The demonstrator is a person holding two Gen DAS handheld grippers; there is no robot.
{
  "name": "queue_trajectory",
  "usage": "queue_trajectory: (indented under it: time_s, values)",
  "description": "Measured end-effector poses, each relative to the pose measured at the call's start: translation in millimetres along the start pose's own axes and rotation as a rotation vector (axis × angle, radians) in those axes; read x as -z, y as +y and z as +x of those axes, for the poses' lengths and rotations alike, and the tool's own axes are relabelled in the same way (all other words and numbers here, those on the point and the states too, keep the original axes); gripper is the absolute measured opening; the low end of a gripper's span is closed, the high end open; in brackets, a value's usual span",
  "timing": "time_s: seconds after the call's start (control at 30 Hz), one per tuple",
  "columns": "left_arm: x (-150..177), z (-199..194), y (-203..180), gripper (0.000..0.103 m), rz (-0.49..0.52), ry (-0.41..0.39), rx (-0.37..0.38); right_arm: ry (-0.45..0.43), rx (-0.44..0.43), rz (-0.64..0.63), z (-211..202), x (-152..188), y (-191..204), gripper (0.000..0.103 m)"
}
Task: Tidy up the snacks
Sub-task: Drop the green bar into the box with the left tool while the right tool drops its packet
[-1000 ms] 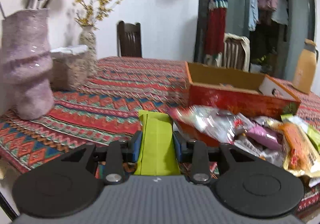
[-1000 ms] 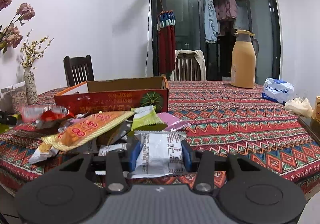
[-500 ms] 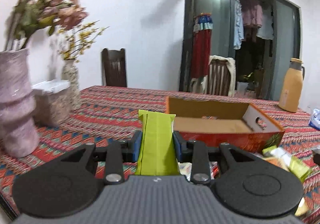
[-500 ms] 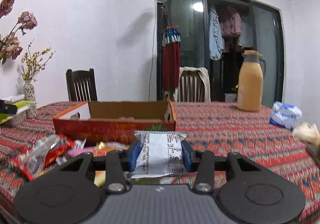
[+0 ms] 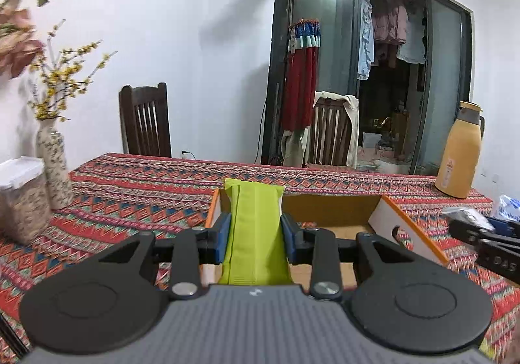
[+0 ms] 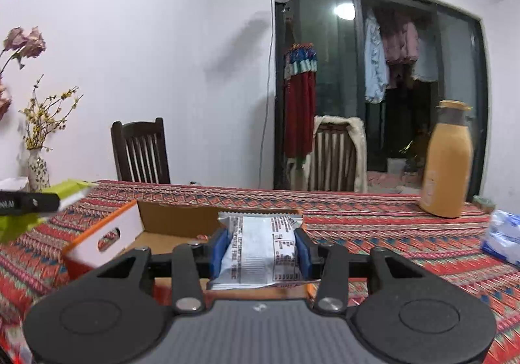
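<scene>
My left gripper [image 5: 255, 235] is shut on a lime-green snack packet [image 5: 255, 234], raised above the near left part of an open cardboard box [image 5: 406, 234] with orange edges. In the right wrist view my right gripper [image 6: 260, 248] is shut on a silver-white snack packet [image 6: 261, 250] with black print, held over the box [image 6: 107, 234], whose brown inside shows beyond the packet. The other gripper shows at each view's edge: the right gripper [image 5: 481, 231] at the right of the left wrist view, the left gripper [image 6: 32, 201] with its green packet [image 6: 70, 190] at the left of the right wrist view.
A patterned red tablecloth [image 5: 136, 201] covers the table. A yellow thermos jug [image 6: 448, 166] stands at the back right, a blue-white bag [image 6: 503, 234] nearer. A patterned vase [image 5: 53, 162] and a clear lidded container [image 5: 22, 198] stand left. Two chairs [image 5: 146, 120] sit behind the table.
Both grippers rose with their packets and moved forward from the snack pile to above the cardboard box. The loose snack pile has dropped out of both views.
</scene>
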State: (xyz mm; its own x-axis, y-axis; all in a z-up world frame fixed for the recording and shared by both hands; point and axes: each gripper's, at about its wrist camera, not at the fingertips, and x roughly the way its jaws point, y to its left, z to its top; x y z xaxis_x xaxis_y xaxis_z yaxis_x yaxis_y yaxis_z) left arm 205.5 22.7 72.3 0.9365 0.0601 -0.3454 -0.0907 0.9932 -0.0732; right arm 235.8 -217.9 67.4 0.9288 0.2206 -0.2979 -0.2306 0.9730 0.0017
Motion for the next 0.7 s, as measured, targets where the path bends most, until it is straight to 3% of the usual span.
queue_trajectory:
  time_s: [0.2, 0.33, 0.43, 0.47, 0.5, 0.53, 0.57, 0.63, 0.7]
  values:
    - [-15.0, 56.5, -17.9, 0.034, -0.019, 0.022, -0.019, 0.087, -0.062, 0.015, 73.6, -31.1, 4.0, 0.043]
    - [2.4, 88.5, -15.1, 0.034, -0.043, 0.048, -0.022, 0.151, -0.082, 0.036, 112.4, -17.1, 1.7, 0.043]
    - [7.1, 106.7, -6.9, 0.034, -0.064, 0.124, 0.004, 0.221, -0.077, 0.052, 125.4, -5.7, 1.0, 0.044]
    - [7.8, 107.3, -3.8, 0.035, -0.078, 0.127, 0.011, 0.221, -0.067, 0.055, 125.3, -3.5, 0.6, 0.050]
    - [8.5, 106.5, -0.1, 0.037, -0.093, 0.122, 0.003, 0.219, -0.058, 0.050, 124.8, -2.2, 1.1, 0.066]
    - [8.4, 105.7, 2.7, 0.049, -0.104, 0.118, -0.002, 0.214, -0.053, 0.046, 123.6, -0.5, 0.3, 0.075]
    - [8.5, 103.9, 5.2, 0.073, -0.115, 0.111, -0.004, 0.204, -0.048, 0.047, 122.3, 0.0, 0.4, 0.086]
    - [8.0, 96.0, 8.6, 0.103, -0.139, 0.074, -0.022, 0.193, -0.048, 0.054, 119.2, 2.2, -0.7, 0.089]
    - [7.1, 88.0, 11.3, 0.103, -0.148, 0.036, -0.037, 0.173, -0.041, 0.067, 115.0, 2.0, -2.7, 0.096]
